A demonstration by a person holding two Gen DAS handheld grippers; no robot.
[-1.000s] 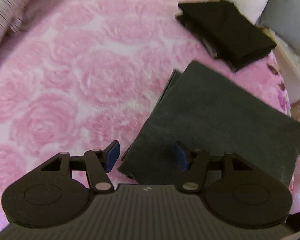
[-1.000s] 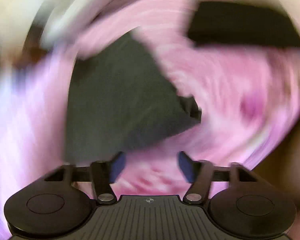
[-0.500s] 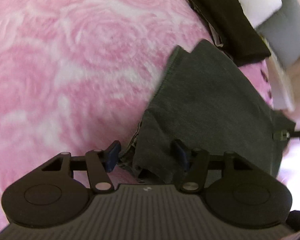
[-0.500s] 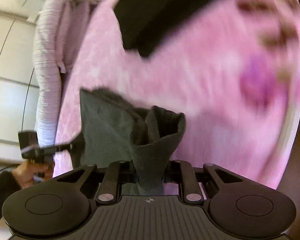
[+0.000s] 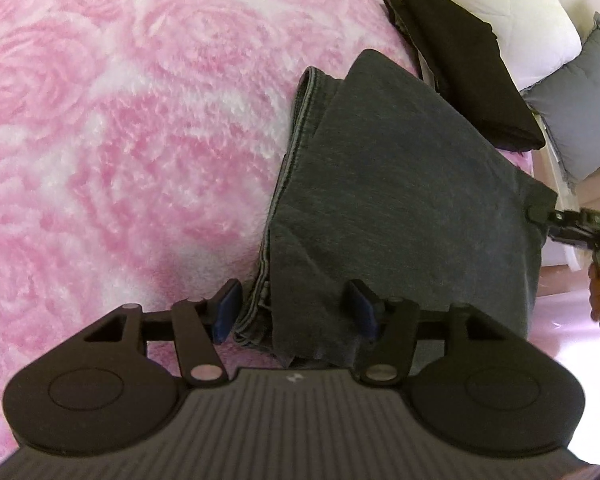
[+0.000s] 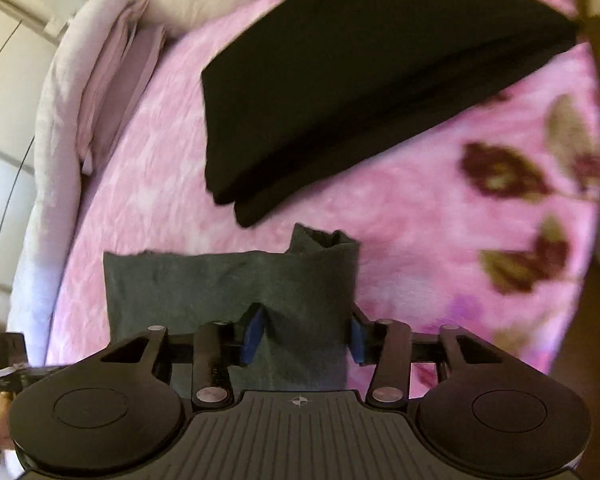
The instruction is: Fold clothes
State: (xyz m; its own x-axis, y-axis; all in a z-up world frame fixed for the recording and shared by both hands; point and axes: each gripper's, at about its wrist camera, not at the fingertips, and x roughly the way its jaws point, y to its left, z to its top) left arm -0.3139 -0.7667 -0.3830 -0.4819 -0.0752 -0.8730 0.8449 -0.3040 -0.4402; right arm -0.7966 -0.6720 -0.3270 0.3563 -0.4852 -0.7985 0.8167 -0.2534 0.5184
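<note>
The grey garment (image 5: 404, 184) lies folded on the pink rose-patterned blanket (image 5: 140, 120), its stitched hem edges stacked along its left side. Half a second ago its near corner was only just reaching the left hand-held gripper (image 5: 296, 316); now that corner sits deeper between the blue pads (image 5: 226, 312), which stand wide apart as they did before, the cloth lying between them unpinched.

The right hand-held gripper (image 6: 304, 336) has changed more: half a second ago its fingers were pressed tight on a raised bunch of the cloth, and now the pads (image 6: 254, 334) are partly open, with a fold of the garment (image 6: 312, 304) standing up between them and touching both (whether they still pinch it cannot be told). In the left wrist view the right gripper's tip (image 5: 572, 224) meets the garment's far right corner.

There is one grey garment, and one stack of folded black clothes (image 5: 464, 68) beyond it, close to its far edge; the right wrist view shows two black layers (image 6: 372, 80). Past these are a white pillow (image 5: 500, 8) and a grey cushion (image 5: 580, 108).
</note>
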